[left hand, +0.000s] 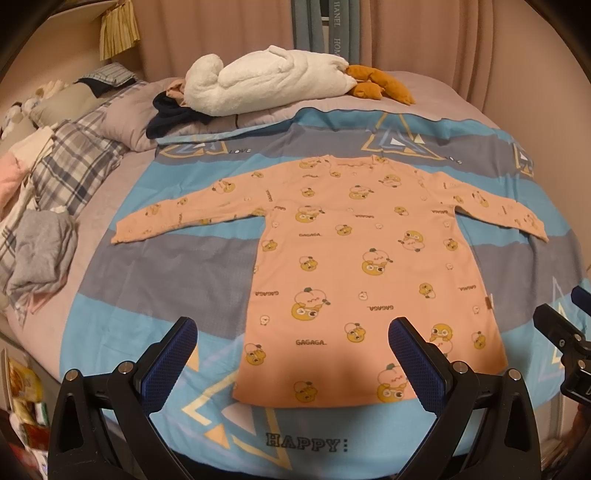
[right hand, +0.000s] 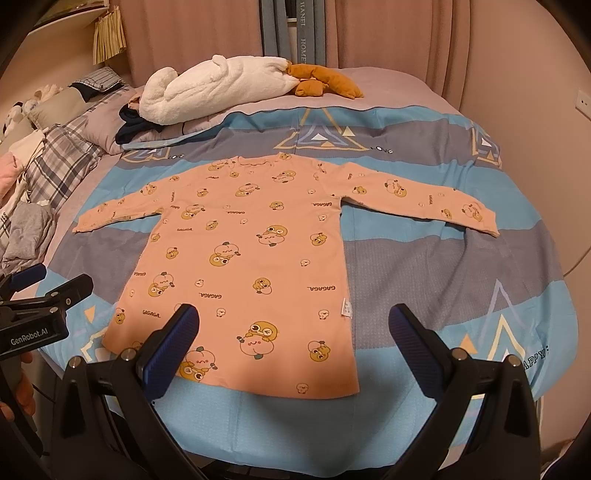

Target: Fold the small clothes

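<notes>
A wide bed (left hand: 461,96) fills the room, its mauve sheet partly covered by a blue and grey striped coverlet (left hand: 155,266) printed with triangles and the word HAPPY. Pale pink curtains (left hand: 229,33) hang behind it, parted by a grey-blue drape (left hand: 314,26) with white lettering. A fluffy white plush blanket (left hand: 266,81) and an orange-brown soft toy (left hand: 380,83) lie at the far edge. A plaid quilt (left hand: 70,155) and crumpled grey cloth (left hand: 44,251) are bunched at the left. Warm, dim light. A white wall socket (right hand: 583,101) sits on the right wall.

We see the bed (left hand: 110,192) w/ blue-grey patterned sheet (left hand: 166,258); on it pink shirt (left hand: 354,258) flat, white plush (left hand: 266,81), grey clothes (left hand: 44,251).
</notes>
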Tool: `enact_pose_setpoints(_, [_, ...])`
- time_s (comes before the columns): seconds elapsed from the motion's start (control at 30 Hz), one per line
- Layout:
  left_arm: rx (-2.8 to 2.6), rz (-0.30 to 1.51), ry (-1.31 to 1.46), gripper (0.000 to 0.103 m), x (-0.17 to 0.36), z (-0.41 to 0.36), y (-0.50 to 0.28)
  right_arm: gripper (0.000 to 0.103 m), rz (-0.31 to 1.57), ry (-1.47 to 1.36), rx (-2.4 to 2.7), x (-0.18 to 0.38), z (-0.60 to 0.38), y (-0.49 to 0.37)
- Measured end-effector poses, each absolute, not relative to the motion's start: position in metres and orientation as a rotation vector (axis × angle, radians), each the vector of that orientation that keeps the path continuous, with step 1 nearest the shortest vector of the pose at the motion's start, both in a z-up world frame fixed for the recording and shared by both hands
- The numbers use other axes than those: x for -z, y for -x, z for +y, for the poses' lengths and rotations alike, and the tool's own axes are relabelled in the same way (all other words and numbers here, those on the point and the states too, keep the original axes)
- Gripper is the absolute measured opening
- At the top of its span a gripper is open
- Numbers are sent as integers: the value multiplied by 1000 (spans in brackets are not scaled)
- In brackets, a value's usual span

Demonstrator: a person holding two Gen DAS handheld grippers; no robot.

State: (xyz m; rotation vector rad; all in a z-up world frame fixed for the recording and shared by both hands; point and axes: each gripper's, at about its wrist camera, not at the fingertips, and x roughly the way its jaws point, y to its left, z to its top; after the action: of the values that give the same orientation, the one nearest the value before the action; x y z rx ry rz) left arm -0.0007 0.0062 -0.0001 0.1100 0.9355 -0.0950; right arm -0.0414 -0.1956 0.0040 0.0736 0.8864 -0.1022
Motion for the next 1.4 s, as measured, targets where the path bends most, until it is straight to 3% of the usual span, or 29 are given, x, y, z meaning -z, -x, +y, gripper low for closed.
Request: enact_pose_setpoints(1.4, [96,935,-114,102,0,4,2,103,891,-76,95,-3,-191,42])
